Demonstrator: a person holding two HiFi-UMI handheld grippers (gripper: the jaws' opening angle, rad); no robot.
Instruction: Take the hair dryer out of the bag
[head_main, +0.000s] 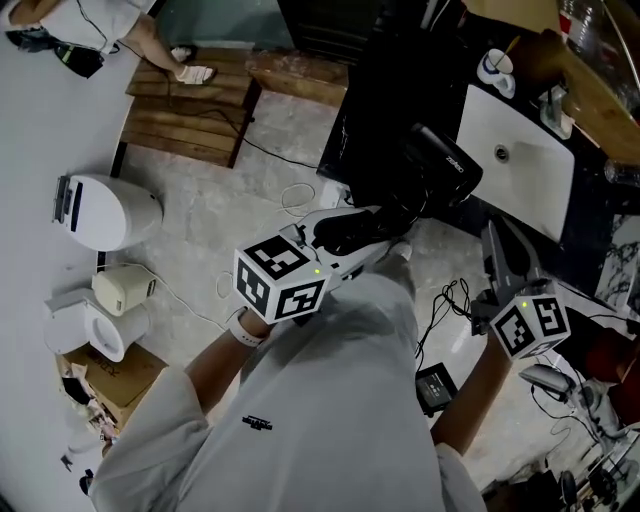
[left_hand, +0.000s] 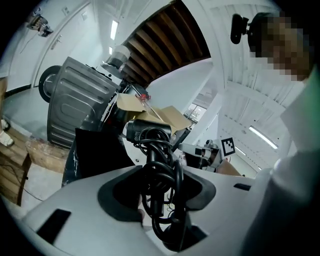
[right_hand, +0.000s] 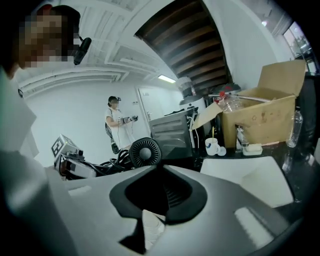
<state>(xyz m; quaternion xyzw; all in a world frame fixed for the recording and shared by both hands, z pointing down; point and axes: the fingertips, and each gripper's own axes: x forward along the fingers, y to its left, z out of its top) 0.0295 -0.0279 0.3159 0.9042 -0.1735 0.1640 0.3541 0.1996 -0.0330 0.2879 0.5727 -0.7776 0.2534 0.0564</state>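
Observation:
My left gripper (head_main: 385, 228) is shut on the handle of the black hair dryer (head_main: 443, 165), with its coiled cord bunched between the jaws (left_hand: 161, 175). The dryer (left_hand: 148, 132) is lifted clear, in front of the black bag (head_main: 385, 110), which stands slack below and to the left (left_hand: 95, 150). To the right, my right gripper (head_main: 500, 255) is apart from the dryer, jaws together with nothing between them (right_hand: 161, 169). The right gripper view shows the dryer's round rear grille (right_hand: 145, 152) just past the tips.
A white sink basin (head_main: 515, 165) with a cup (head_main: 495, 68) lies right of the bag. A cardboard box (right_hand: 260, 110) stands behind it. On the floor are cables (head_main: 445, 300), a toilet (head_main: 105, 210) and a wooden pallet (head_main: 190, 100). Another person (right_hand: 117, 122) stands far off.

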